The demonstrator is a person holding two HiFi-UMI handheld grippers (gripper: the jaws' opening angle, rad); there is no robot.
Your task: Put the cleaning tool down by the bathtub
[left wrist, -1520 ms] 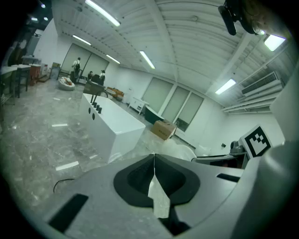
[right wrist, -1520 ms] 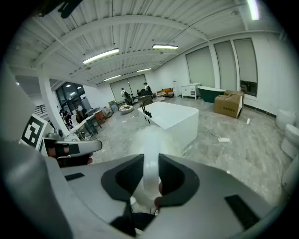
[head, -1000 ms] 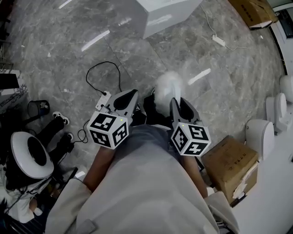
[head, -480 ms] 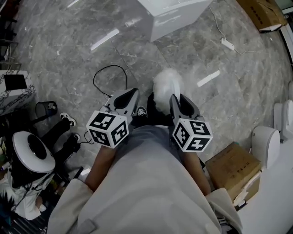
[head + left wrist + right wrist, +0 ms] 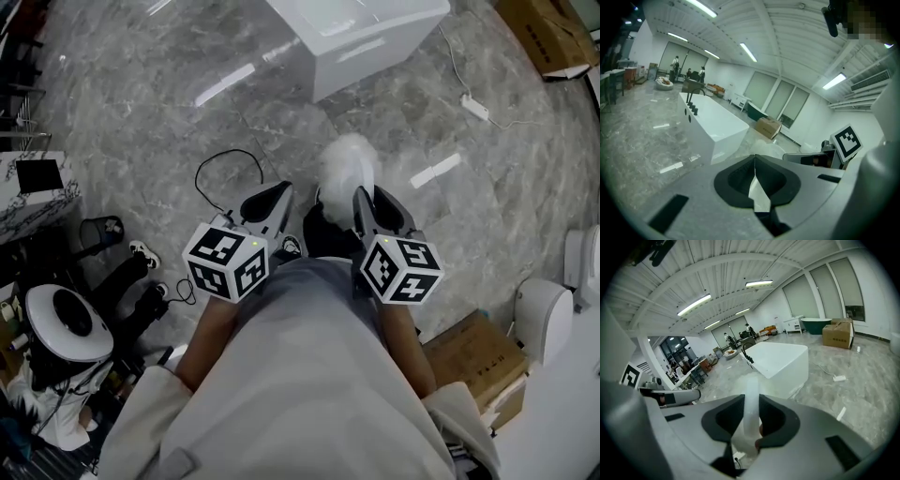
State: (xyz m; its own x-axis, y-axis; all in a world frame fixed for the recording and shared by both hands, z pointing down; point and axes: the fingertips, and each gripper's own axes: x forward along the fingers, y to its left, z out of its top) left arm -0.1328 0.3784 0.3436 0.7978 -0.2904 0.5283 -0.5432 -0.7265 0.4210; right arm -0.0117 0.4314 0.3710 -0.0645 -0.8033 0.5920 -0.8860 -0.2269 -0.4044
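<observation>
Seen from above, two handheld grippers are carried forward over a grey marble floor (image 5: 122,103) toward a white bathtub (image 5: 361,37). Over the last second the bathtub has slid further into the top of the head view, so that more of its rim is shown. The cardboard box (image 5: 473,352), on the side away from the bathtub, has dropped back toward the person. From this the approach to the bathtub is judged to be under way, with the setting-down not yet begun. The cleaning tool (image 5: 347,167), a duster with a fluffy white head and a pale translucent handle, is held well apart from the bathtub, its head pointed toward the tub's near corner. The right gripper (image 5: 373,202) is closed on that handle: the jaws are held moderately apart by it, with the pads pressed against either side. The left gripper (image 5: 270,202), carried beside it and about as far from the bathtub, is closed, its jaw tips met and nothing between them.
</observation>
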